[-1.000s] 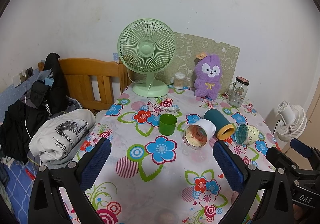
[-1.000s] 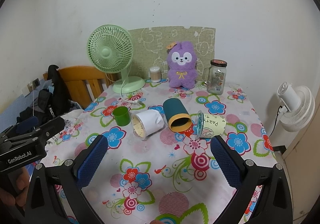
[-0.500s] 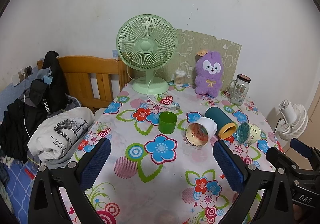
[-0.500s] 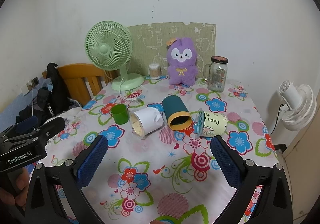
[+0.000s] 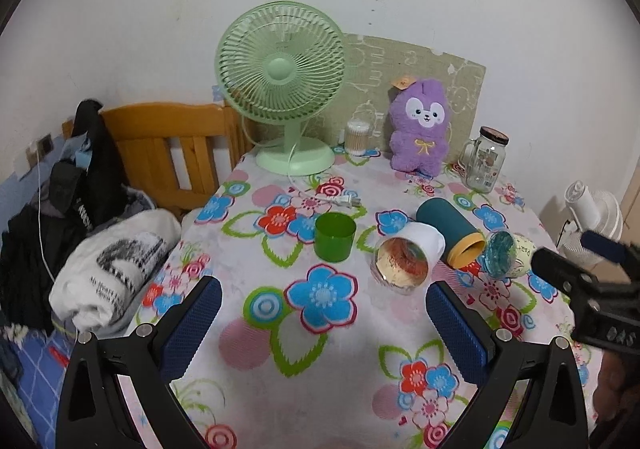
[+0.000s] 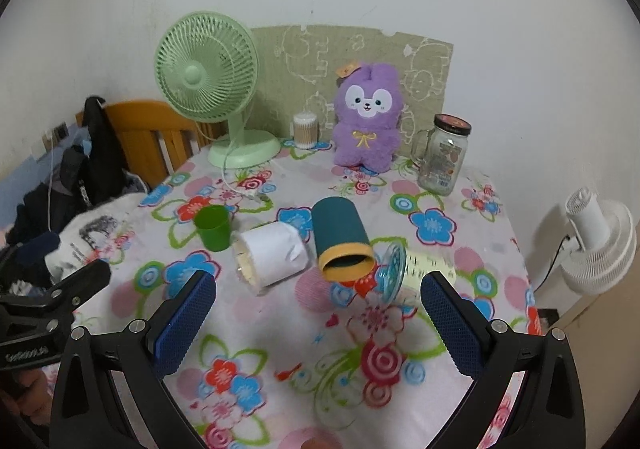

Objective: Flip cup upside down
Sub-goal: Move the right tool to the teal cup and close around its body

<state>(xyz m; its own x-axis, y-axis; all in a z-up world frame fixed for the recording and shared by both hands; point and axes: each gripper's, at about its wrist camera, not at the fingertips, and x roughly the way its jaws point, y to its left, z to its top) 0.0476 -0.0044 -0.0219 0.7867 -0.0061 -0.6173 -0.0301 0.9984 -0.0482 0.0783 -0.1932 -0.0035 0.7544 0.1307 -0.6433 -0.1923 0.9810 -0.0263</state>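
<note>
While both tools (image 5: 320,321) (image 6: 316,317) are held spread and empty, nothing is grasped; the green cup (image 5: 334,237), left of the white cup (image 5: 408,263), stands upright, unflipped.

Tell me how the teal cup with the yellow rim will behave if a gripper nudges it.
The teal cup lies on its side on the tablecloth, so it may well roll. The white cup and the clear cup lie close on either side and would probably stop it. It looks rigid and light.

Likely a home bedroom, wooden bed frame (image 5: 168,145), piled clothes (image 5: 108,265), floral tablecloth (image 5: 320,329), plush toy (image 6: 366,117)
</note>
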